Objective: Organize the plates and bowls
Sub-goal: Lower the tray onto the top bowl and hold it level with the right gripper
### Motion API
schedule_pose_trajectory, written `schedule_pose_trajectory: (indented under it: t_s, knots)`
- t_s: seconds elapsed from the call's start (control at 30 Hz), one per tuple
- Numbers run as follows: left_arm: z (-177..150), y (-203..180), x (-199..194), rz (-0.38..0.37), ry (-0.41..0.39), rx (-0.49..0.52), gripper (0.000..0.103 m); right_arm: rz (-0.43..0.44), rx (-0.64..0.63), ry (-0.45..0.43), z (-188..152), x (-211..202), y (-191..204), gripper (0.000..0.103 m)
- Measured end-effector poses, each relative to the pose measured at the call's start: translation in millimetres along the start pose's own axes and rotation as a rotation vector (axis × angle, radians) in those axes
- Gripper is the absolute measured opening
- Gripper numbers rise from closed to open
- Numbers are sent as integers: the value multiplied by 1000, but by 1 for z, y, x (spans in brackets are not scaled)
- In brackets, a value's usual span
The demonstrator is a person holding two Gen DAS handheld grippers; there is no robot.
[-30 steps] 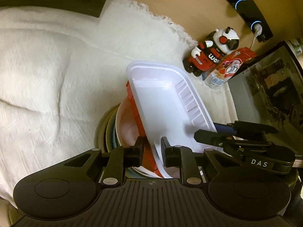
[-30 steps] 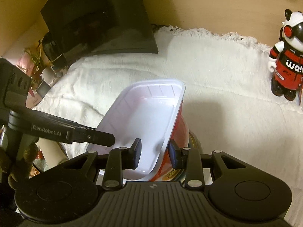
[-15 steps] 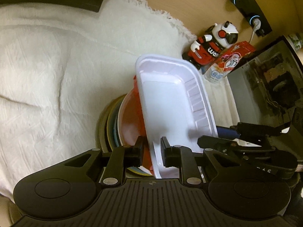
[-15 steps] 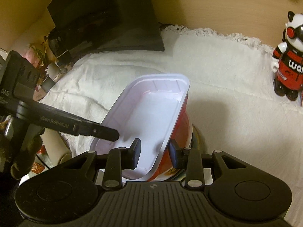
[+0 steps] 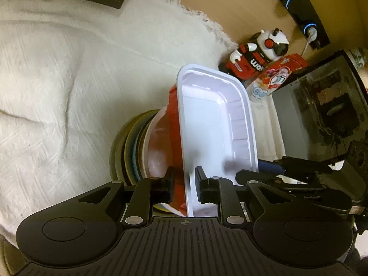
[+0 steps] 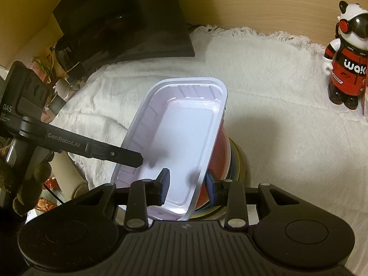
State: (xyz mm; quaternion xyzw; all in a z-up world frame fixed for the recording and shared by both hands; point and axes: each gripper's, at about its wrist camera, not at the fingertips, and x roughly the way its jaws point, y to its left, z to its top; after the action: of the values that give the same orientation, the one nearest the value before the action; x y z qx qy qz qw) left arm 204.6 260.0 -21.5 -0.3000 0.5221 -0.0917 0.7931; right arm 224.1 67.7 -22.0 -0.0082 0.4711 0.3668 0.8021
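A white rectangular tray (image 5: 207, 124) (image 6: 184, 133) lies tilted on top of a red bowl (image 5: 171, 115) (image 6: 219, 151). The bowl sits on a stack of a white bowl and blue and olive plates (image 5: 128, 151) (image 6: 239, 163). My left gripper (image 5: 184, 185) is shut on the near edge of the tray and red bowl. My right gripper (image 6: 187, 185) (image 5: 250, 170) clamps the opposite edge, one finger inside the tray and one outside on the red bowl. A left finger (image 6: 128, 155) reaches over the tray's rim. Whether the stack rests on the white cloth (image 6: 287, 115) I cannot tell.
A red, white and black toy figure (image 5: 257, 53) (image 6: 347, 62) stands at the cloth's far edge beside a red and white box (image 5: 278, 76). A dark screen (image 6: 128, 23) (image 5: 322, 105) borders the cloth. A black bar with blue rings (image 5: 299, 11) hangs on the wall.
The tray has swung slightly to the right in the left wrist view, baring more of the red bowl under it. Both grippers keep their hold.
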Motion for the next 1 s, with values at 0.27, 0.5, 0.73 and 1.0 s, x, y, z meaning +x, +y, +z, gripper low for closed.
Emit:
schedule_pose_trajectory:
  t_s: [0.27, 0.5, 0.73, 1.0]
  knots:
    - [6, 1, -12, 15, -46, -44, 20, 6, -5, -1, 6, -5, 0, 38]
    - [13, 3, -14, 1, -53, -67, 20, -2, 3, -9, 15, -3, 2, 38]
    - [23, 2, -9, -17, -46, -92, 19, -7, 45, -2, 24, 9, -5, 38]
    - [22, -1, -12, 0, -24, -77, 19, -17, 35, 3, 25, 9, 0, 37]
